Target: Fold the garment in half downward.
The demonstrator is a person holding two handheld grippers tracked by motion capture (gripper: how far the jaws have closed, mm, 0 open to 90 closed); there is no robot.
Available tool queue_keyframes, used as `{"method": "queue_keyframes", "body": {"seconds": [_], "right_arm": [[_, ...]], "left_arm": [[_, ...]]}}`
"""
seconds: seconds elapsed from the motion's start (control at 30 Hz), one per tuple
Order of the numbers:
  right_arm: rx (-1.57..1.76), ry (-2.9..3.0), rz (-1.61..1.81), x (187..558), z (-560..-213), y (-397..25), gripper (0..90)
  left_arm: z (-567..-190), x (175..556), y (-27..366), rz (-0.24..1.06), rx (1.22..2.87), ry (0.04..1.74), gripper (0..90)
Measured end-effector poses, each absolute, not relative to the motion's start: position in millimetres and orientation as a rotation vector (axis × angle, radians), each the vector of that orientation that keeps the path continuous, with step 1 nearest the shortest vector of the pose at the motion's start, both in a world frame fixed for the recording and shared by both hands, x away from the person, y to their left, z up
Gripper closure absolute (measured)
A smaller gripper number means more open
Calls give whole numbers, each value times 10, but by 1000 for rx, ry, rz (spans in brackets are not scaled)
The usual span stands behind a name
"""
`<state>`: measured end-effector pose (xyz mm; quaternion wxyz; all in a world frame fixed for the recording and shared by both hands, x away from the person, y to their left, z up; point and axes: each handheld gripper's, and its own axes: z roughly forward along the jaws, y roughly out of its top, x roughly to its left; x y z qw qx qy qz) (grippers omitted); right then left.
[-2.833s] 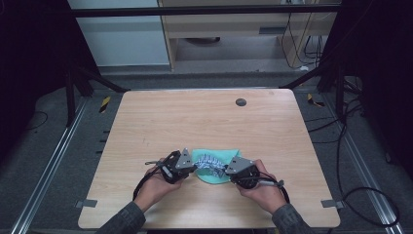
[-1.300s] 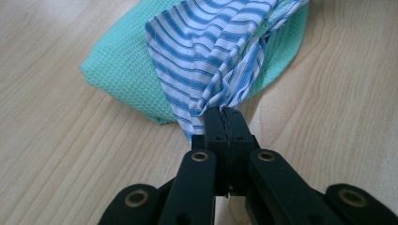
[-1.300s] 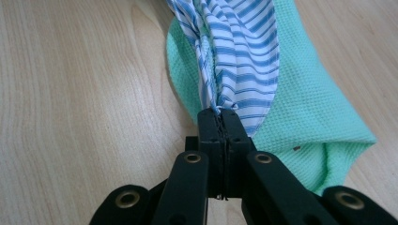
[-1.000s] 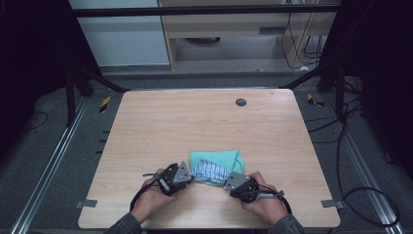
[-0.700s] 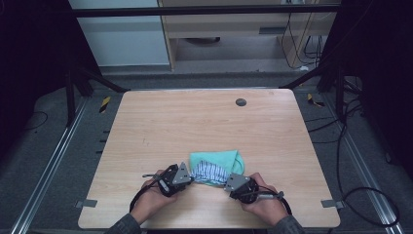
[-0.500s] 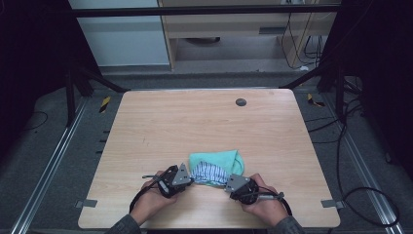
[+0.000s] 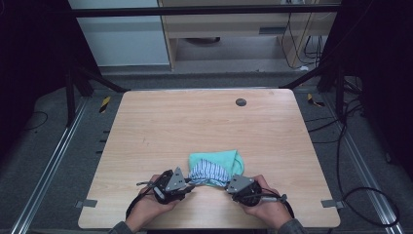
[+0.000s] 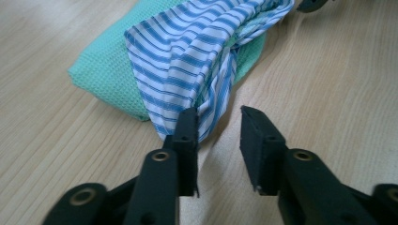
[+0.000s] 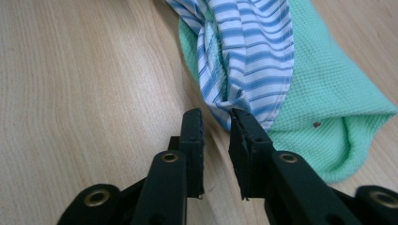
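A blue-and-white striped cloth (image 7: 208,173) lies bunched across the near side of a folded green cloth (image 7: 214,158) on the table. My left gripper (image 7: 189,182) sits at the striped cloth's left end, my right gripper (image 7: 228,184) at its right end. In the left gripper view the jaws stand open (image 8: 218,115); the striped cloth's (image 8: 187,61) corner rests against the left jaw's tip, the green cloth (image 8: 108,70) behind it. In the right gripper view my right gripper (image 9: 216,117) is narrowly open, the striped cloth's (image 9: 248,51) tip just beyond its right jaw, over the green cloth (image 9: 328,93).
The wooden table (image 7: 195,117) stretches bare beyond the cloths, with a small dark round disc (image 7: 240,102) near its far edge. Both hands rest close to the table's near edge. Cables trail from each gripper.
Since 2.8 s ago both hands have drawn back toward the near edge and the striped cloth has spread lower over the green one. Over the last second almost nothing has moved.
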<state>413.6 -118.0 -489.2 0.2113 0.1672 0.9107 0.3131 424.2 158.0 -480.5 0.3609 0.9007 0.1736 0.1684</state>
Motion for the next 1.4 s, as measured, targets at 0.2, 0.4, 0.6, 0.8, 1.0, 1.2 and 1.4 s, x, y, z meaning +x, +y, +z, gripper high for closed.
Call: {"method": "queue_keyframes", "body": {"seconds": [0.2,0.4,0.6,0.8,1.0,1.2,1.4], "right_arm": [[516,2509,873,4107,-4904,-1232,595],[674,2445,851,4143,-4943,-1402,288],[1001,2346,818,4315,-4982,-1639,105],[1160,2242,909,4466,-4998,-1790,70],[1314,2114,961,4661,-5050,-1924,68],[1447,2021,940,4803,-5102,-2003,65],[1517,1995,873,4866,-5121,-1989,34]], "left_arm": [[-4805,4238,1634,472,2305,477,562],[-4870,4377,1833,486,2254,659,310],[-4873,4574,2132,518,2188,865,139],[-4916,4710,2367,547,2151,983,110],[-4988,4845,2484,543,2118,1065,95],[-5055,4951,2502,549,2108,1112,87],[-5078,4995,2504,527,2106,1148,50]]}}
